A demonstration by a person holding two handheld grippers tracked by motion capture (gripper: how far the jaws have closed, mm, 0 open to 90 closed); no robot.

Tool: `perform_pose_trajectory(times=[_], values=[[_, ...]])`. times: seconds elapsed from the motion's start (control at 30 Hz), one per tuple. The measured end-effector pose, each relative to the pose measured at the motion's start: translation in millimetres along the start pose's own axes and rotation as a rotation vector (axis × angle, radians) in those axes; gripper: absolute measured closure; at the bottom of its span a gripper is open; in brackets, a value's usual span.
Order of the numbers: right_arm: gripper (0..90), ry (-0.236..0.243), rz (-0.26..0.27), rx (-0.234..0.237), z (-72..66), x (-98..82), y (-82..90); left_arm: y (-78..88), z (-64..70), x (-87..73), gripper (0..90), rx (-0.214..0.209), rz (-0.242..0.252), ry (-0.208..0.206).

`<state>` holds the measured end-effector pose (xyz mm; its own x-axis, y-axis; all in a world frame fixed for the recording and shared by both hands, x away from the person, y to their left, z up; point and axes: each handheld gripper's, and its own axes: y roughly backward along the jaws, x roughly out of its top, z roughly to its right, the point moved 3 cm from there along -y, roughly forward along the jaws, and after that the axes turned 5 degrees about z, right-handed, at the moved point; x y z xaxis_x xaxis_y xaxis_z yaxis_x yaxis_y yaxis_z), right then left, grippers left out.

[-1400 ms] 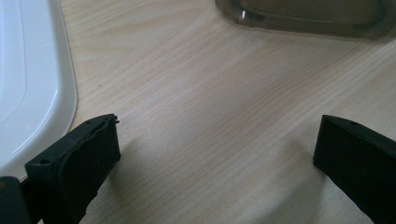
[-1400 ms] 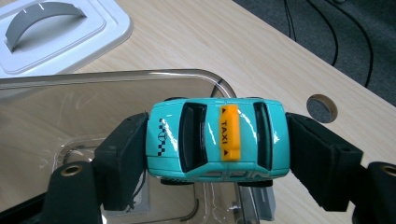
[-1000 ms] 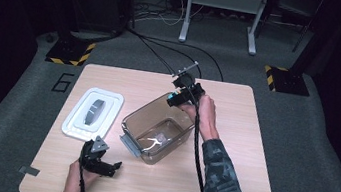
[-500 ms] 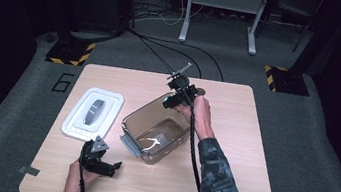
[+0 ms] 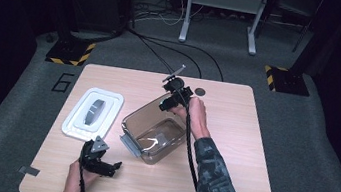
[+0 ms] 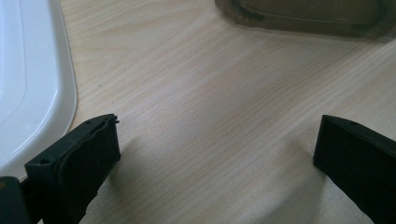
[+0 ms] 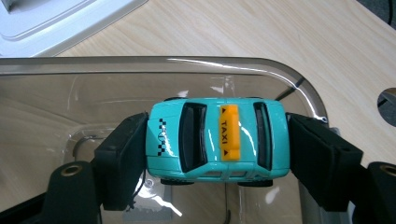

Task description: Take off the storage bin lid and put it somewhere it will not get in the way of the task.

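Observation:
A turquoise toy taxi with an orange roof sign is clamped nose to tail between the jaws of my right gripper. In the high view that right gripper hangs over the far rim of the clear plastic container, with the taxi above the open inside. The white lid lies flat to the container's left. My left gripper rests low on the table near the front edge with its jaws wide apart and bare wood between them.
The wooden table has bare room to the right of the container and along the front. A small round hole sits in the tabletop behind the right hand. Cables run across the dark floor beyond the table's far edge.
My right gripper has come down and a little toward the container with the taxi held. The left gripper has stayed where it was.

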<state>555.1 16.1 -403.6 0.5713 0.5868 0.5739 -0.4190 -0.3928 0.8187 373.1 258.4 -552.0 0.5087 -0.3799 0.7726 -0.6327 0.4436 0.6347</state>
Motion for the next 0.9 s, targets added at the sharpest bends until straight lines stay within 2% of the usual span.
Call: perform_pose_trajectory(times=[0.17,0.2,0.5,0.9], values=[[24.3,0.005,-0.01,0.003,-3.0,-0.4,-7.1,0.6,-0.7,0.0,0.0,-0.001,-0.007,-0.011],[24.3,0.008,-0.011,0.003,-3.8,-0.4,-8.6,0.0,0.0,0.0,0.0,0.001,0.0,0.0],[24.3,0.019,-0.05,0.005,-10.9,0.5,-18.3,0.4,-0.3,-0.1,0.0,0.001,-0.004,-0.005],[24.1,0.011,-0.089,0.007,-11.4,-1.7,-30.4,0.6,-0.6,0.0,0.0,-0.001,-0.007,-0.011]])
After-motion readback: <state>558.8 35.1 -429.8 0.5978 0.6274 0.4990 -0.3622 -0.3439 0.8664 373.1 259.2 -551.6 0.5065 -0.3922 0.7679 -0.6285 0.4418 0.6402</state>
